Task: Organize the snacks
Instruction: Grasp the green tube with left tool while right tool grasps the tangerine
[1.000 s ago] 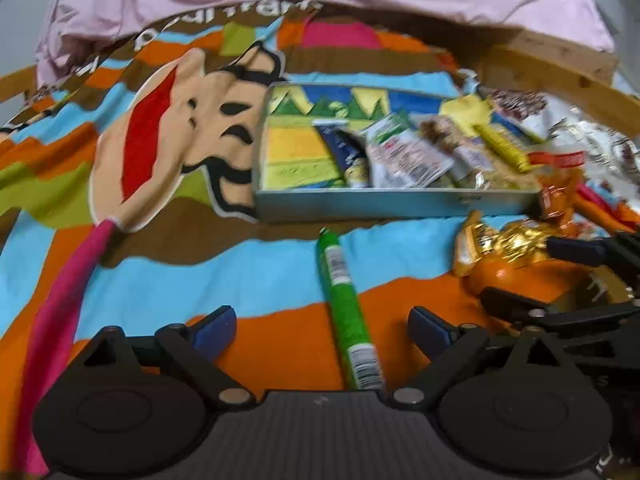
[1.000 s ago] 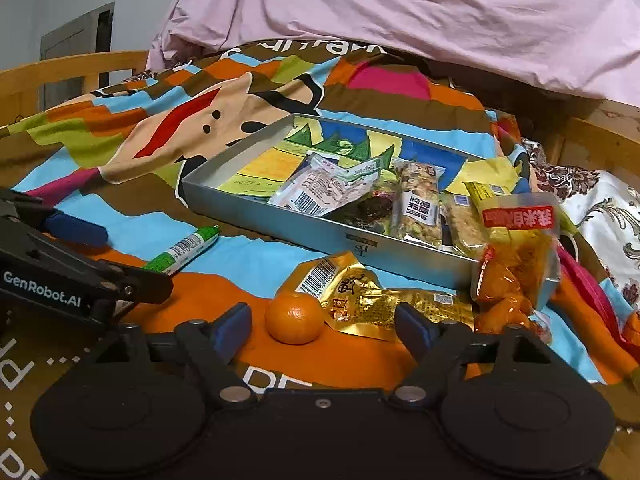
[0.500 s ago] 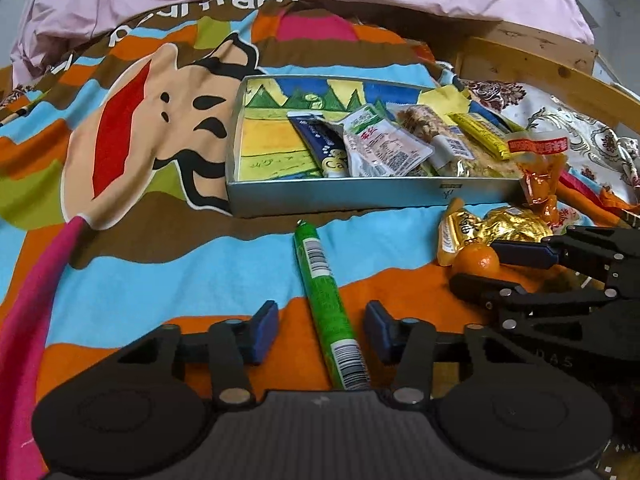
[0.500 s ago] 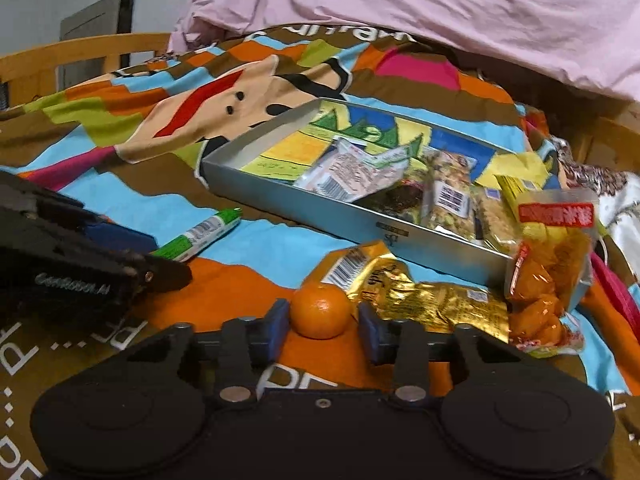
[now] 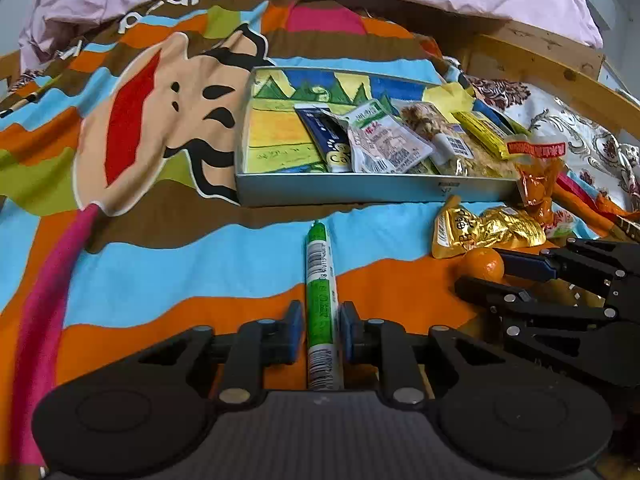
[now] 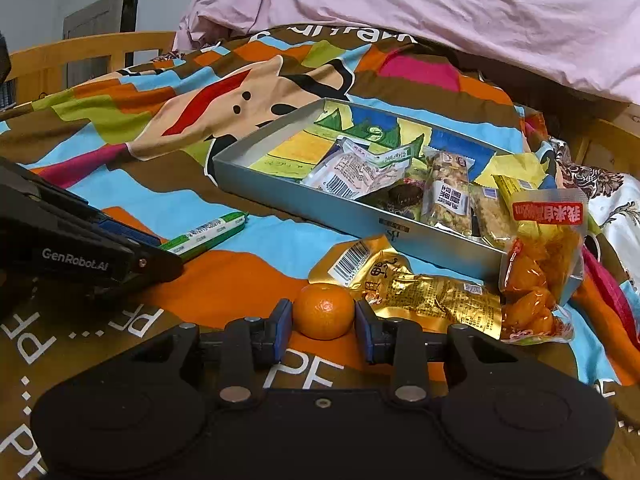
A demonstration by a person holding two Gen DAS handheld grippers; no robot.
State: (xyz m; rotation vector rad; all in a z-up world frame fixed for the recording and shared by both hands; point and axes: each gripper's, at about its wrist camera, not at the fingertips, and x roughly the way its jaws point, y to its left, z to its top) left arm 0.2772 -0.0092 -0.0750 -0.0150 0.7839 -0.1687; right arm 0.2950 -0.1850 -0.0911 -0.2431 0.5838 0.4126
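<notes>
While tilted, tray (image 6: 352, 216) holds snack packets (image 6: 356, 170).

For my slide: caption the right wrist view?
Right gripper shut on a mandarin, snack tray beyond.

My left tool (image 5: 320, 330) has just closed its wide-open jaws onto the green stick (image 5: 320, 300) between them; my right tool (image 6: 323, 326) has likewise closed on the tangerine (image 6: 324, 311).

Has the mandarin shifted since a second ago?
No. The mandarin sits by the gold packet's barcode corner as before; only the right gripper closed on it.
</notes>
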